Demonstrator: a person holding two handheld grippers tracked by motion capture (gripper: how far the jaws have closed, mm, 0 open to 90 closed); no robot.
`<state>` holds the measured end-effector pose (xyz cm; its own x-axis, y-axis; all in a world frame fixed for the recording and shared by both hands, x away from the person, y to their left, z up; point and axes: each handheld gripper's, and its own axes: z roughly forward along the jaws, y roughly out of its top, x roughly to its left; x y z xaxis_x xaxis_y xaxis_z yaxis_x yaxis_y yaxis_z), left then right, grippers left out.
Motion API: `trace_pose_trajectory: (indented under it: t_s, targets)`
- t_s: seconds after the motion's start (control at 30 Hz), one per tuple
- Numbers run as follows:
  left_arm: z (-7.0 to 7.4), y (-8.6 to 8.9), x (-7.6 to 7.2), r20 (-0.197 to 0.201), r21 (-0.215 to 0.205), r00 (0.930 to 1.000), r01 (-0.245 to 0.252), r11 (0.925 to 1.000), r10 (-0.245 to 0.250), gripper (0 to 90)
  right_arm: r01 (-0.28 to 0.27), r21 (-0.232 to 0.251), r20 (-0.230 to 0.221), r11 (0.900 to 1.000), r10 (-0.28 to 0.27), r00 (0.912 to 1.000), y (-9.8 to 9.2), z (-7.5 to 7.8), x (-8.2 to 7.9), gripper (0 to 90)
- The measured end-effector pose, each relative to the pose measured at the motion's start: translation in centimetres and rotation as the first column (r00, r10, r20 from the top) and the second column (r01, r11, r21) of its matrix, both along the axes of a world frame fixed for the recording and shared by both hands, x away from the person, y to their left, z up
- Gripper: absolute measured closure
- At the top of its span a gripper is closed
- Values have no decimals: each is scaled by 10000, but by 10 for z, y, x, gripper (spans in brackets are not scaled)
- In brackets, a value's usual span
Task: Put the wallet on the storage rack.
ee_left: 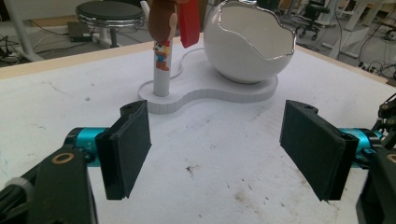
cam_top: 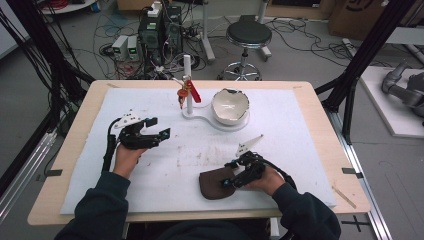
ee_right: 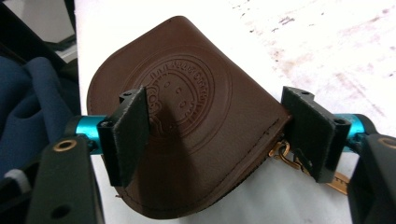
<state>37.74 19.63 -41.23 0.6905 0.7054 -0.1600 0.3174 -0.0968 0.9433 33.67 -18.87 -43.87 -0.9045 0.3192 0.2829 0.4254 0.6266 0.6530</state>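
A brown leather pouch (cam_top: 212, 186) with a round embossed stamp lies flat near the table's front edge. My right gripper (cam_top: 229, 176) hovers low over it, open. In the right gripper view the pouch (ee_right: 196, 144) spreads under both jaws, and a brass zipper pull (ee_right: 284, 154) sits by the right-hand jaw. The right gripper (ee_right: 217, 135) holds nothing. My left gripper (cam_top: 159, 127) stands open over the left of the mat, pointing at a white stand. In the left gripper view, the left gripper (ee_left: 215, 154) is empty.
The white stand (cam_top: 192, 112) at mid-back carries a post with a small figurine and red tag (cam_top: 187, 92) and an eggshell-shaped white bowl (cam_top: 230, 106). A white mat (cam_top: 165, 170) covers the wooden table. Behind the table stand a stool (cam_top: 248, 35) and computers (cam_top: 160, 30).
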Motion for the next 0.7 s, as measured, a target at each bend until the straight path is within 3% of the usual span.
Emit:
trace_pose_trajectory:
  t_s: [0.1,0.13,0.23,0.4,0.43,0.47,0.5,0.53,0.57,0.6,0.67,0.7]
  targets:
    - [0,-1,0,-7,24,10000,63,10000,-63,247,-32,-28,418,10000,33,9991,1,2,-2,291]
    - [0,-1,0,-40,7,9999,99,10000,-99,247,151,-65,978,9999,-144,9951,1,5,-2,298]
    - [-1,-4,0,-155,-93,9995,286,9995,-287,247,564,-125,1717,9983,-534,9837,-2,7,0,301]
    - [-4,-14,1,-535,-455,9962,666,9967,-690,247,936,-258,2617,9953,-837,9615,-3,11,1,302]
    - [-6,-23,2,-774,-618,9917,981,9933,-1027,247,983,-288,2808,9947,-863,9559,-2,12,0,302]
    - [-6,-23,2,-774,-618,9917,981,9933,-1027,247,938,-357,3110,9950,-781,9472,-2,12,0,302]
    - [-8,-28,3,-900,-654,9879,1210,9905,-1266,247,938,-357,3110,9950,-781,9472,-2,12,0,302]
    - [-9,-34,3,-1047,-652,9837,1396,9881,-1459,247,1035,-398,3572,9938,-826,9304,0,14,0,302]
    - [-11,-40,3,-1164,-649,9786,1628,9845,-1695,247,1121,-463,3661,9926,-876,9264,1,14,0,302]
    - [-14,-52,2,-1360,-601,9690,1999,9780,-2065,247,1213,-481,3886,9914,-933,9167,1,15,1,302]
    - [-17,-63,1,-1580,-562,9583,2318,9711,-2379,247,1405,-543,4194,9886,-1051,9017,2,16,2,302]
    - [-17,-63,1,-1580,-562,9583,2318,9711,-2379,247,1526,-576,4312,9866,-1133,8951,3,17,2,302]
